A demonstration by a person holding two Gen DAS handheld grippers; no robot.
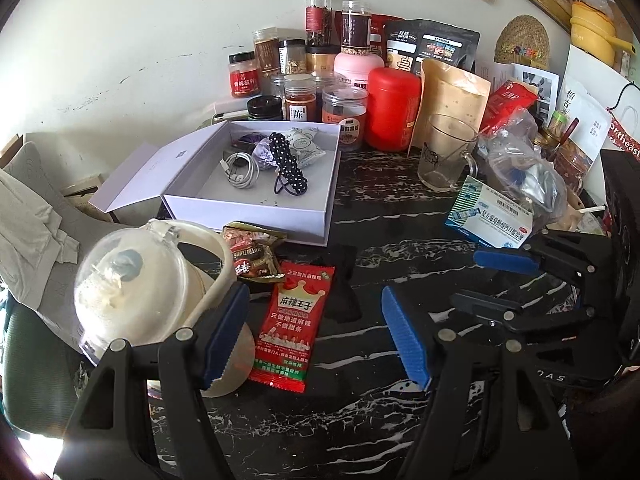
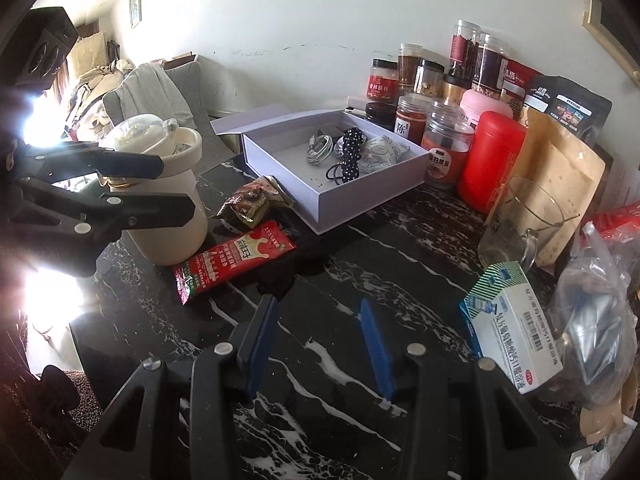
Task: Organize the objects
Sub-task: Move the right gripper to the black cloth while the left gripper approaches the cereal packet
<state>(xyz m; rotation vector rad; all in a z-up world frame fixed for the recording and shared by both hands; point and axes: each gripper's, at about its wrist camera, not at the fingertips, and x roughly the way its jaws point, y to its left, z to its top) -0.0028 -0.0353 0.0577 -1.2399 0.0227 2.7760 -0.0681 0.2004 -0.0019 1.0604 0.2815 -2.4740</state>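
Note:
An open white box (image 1: 248, 216) (image 2: 348, 208) on the black marble table (image 1: 400, 216) holds a coiled cable (image 1: 242, 168), black hair ties (image 1: 286, 160) and a sachet (image 1: 306, 144). A red snack packet (image 1: 296, 320) (image 2: 232, 260) lies flat in front of it, with a brown snack packet (image 1: 252, 256) (image 2: 248, 204) just behind. My left gripper (image 1: 316, 336) (image 2: 168, 186) hangs open over the red packet, its fingers on either side and apart from it. My right gripper (image 2: 320, 344) (image 1: 488, 282) is open above bare table, holding nothing.
A cream lidded jug (image 1: 132, 280) (image 2: 176, 240) stands right beside the left finger. A medicine box (image 1: 488, 216) (image 2: 516, 340), a glass mug (image 1: 444, 156), a plastic bag (image 2: 592, 320), a red canister (image 1: 394, 108) and several jars (image 1: 300, 100) crowd the right and back.

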